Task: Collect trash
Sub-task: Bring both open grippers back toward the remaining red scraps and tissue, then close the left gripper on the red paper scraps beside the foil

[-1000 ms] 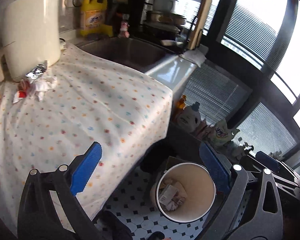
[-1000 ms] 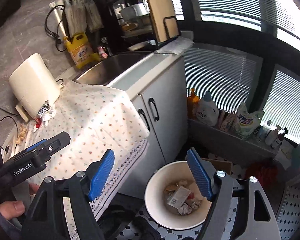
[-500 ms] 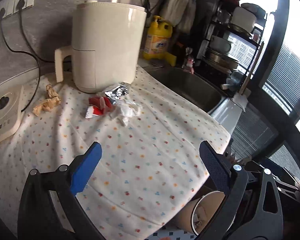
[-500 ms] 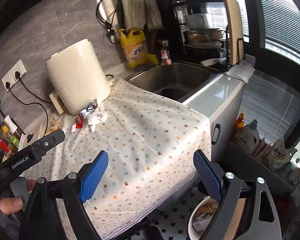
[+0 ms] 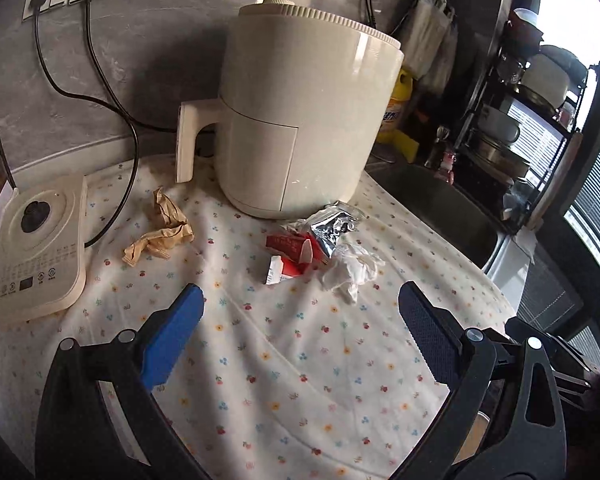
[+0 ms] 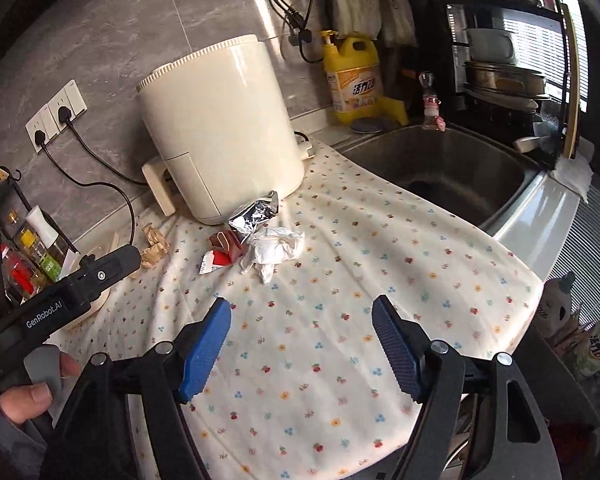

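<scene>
Both wrist views over the counter. We hold the left gripper (image 5: 300, 312) and the right gripper (image 6: 302, 332) above the flowered cloth (image 5: 284, 360), each with its blue fingers (image 5: 172, 336) spread wide apart and nothing between them.

The trash lies ahead of both fingertip pairs, well apart from them, at the foot of the cream air fryer (image 5: 300, 120). We see a silver foil wrapper (image 5: 332, 222) touching the fryer's base, a red and white carton (image 5: 292, 256) just beside it, and a crumpled white tissue (image 5: 352, 270) touching the carton on the sink side. A crumpled brown paper (image 5: 162, 232) lies apart, between the carton and a white appliance base (image 5: 36, 248).

The steel sink (image 6: 452, 168) holds nothing we can make out.

A yellow detergent bottle (image 6: 354, 80) stands behind the sink; its label carries Chinese characters that we cannot read with certainty. The left gripper's body, seen in the right wrist view, reads "GenRobot.AI".
</scene>
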